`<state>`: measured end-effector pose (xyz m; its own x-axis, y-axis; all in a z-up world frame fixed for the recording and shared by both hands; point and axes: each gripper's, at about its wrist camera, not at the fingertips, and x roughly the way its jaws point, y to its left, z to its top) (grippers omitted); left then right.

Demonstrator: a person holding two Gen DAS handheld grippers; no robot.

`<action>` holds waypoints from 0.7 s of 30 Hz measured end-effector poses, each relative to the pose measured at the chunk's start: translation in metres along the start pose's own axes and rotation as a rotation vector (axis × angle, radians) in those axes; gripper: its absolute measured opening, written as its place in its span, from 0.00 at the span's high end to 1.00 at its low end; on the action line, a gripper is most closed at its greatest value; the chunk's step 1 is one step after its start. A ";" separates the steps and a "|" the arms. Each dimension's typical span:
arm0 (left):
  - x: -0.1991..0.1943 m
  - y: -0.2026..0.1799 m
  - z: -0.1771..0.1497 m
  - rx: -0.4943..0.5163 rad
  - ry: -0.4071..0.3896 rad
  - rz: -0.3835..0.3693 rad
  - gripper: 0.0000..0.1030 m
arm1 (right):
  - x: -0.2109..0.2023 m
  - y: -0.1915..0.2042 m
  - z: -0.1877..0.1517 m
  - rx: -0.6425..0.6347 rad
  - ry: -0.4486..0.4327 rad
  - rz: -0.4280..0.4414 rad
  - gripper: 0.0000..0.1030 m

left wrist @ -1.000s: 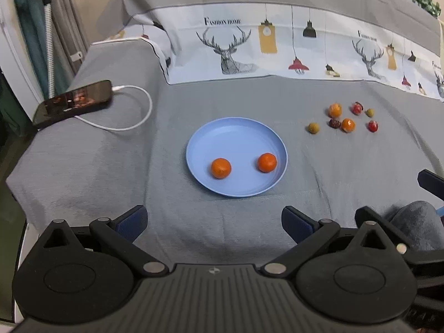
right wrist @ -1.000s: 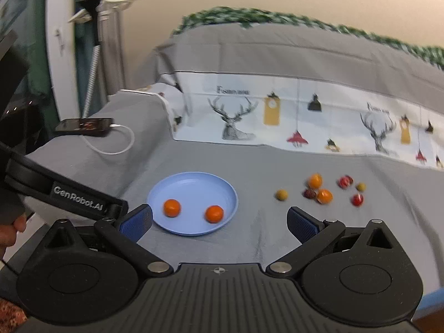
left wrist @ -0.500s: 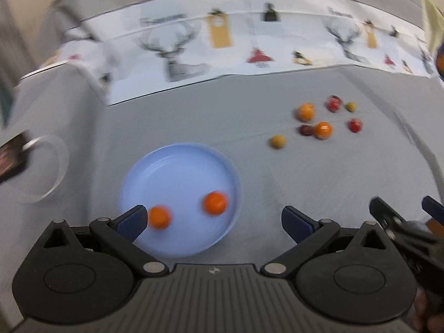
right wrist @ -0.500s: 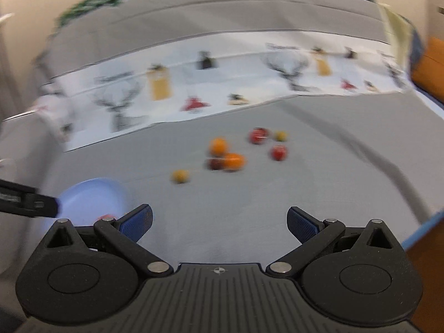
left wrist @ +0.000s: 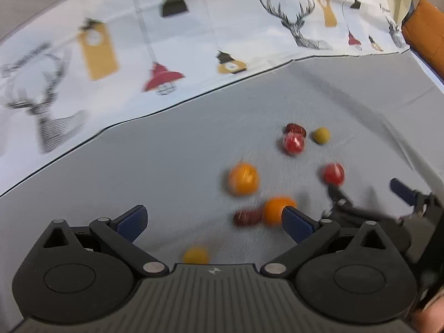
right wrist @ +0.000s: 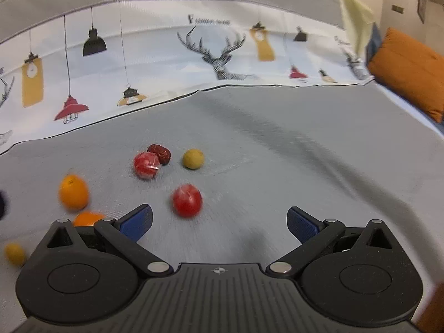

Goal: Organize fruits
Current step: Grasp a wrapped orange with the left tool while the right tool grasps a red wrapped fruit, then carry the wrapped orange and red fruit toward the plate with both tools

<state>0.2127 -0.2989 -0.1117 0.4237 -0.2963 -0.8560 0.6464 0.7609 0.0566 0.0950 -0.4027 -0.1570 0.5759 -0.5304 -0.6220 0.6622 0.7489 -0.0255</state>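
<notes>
Both claws gape empty over the bed: a red fruit (right wrist: 187,199) lies just ahead of the right claw (right wrist: 219,220), an orange (left wrist: 277,210) touching the left claw's (left wrist: 213,223) right finger.

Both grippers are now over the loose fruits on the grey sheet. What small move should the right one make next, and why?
Probably ease the right hand-held gripper forward and down around the nearest red fruit. Its jaws are wide open and empty, and that fruit lies just ahead between them, apart from the other pieces. The left hand-held gripper is also open, near the orange fruit.
</notes>
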 end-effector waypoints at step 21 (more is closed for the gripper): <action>0.065 0.009 0.035 0.018 0.079 0.014 0.61 | 0.038 -0.004 0.001 0.021 -0.039 0.037 0.72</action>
<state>0.2679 -0.3316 -0.1490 0.3816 -0.2390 -0.8929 0.6525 0.7539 0.0771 0.1148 -0.4257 -0.1798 0.6184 -0.5180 -0.5910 0.6496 0.7602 0.0134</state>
